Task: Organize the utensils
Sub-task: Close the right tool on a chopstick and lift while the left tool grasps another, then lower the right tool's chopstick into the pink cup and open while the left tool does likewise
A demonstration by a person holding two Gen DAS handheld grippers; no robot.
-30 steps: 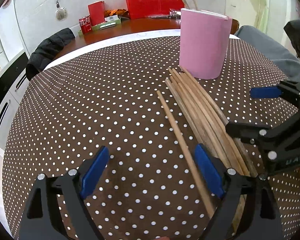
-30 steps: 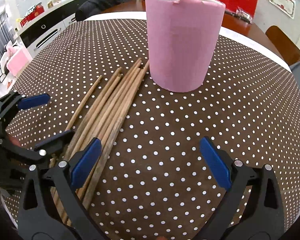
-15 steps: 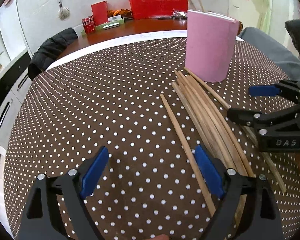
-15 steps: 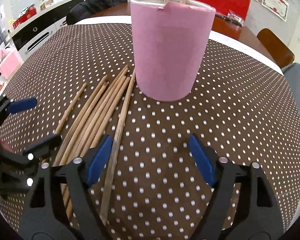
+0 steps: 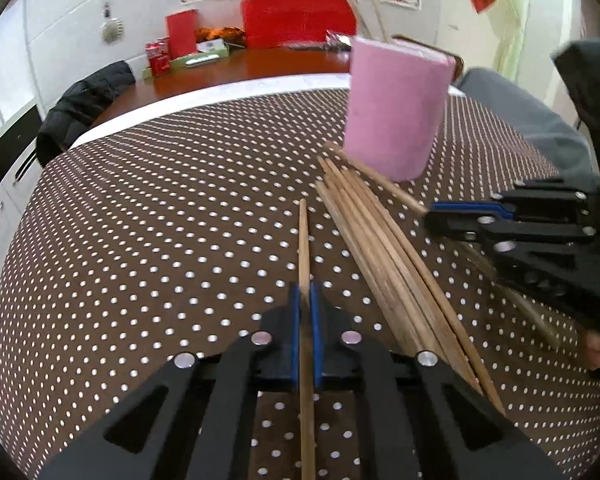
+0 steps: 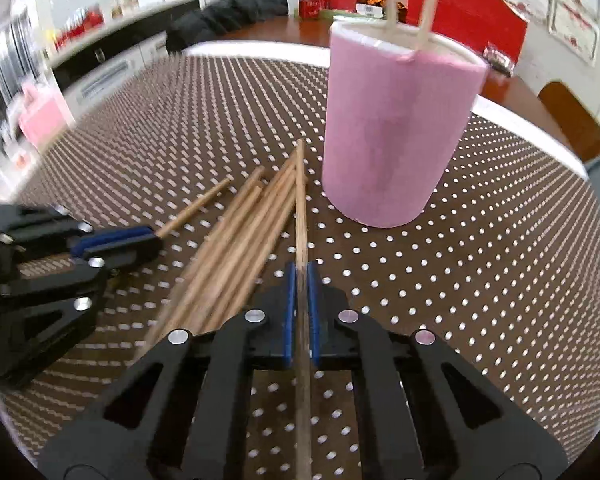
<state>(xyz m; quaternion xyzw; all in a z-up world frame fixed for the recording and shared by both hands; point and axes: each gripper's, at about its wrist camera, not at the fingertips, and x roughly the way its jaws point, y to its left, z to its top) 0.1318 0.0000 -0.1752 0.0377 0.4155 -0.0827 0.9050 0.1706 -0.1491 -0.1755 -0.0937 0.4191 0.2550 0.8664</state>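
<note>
My left gripper (image 5: 305, 300) is shut on a wooden chopstick (image 5: 303, 240) that points away over the dotted tablecloth. My right gripper (image 6: 301, 276) is shut on another wooden chopstick (image 6: 300, 200) whose tip ends next to the pink holder (image 6: 392, 136). The holder stands upright with two chopsticks (image 6: 424, 20) in it; it also shows in the left wrist view (image 5: 396, 108). A bundle of several loose chopsticks (image 5: 384, 248) lies on the table between the grippers, also in the right wrist view (image 6: 236, 240). The right gripper shows in the left wrist view (image 5: 468, 220), the left one in the right wrist view (image 6: 116, 242).
The round table has a brown white-dotted cloth (image 5: 160, 220). Behind it stand a wooden desk with red boxes (image 5: 296, 20), cans and a black jacket on a chair (image 5: 84, 112). A person in grey sits at the right edge (image 5: 540, 132). A wooden chair (image 6: 572, 120) is behind the holder.
Both grippers were open over the chopsticks; each has now shut on one chopstick. The right wrist view is blurred with motion.
</note>
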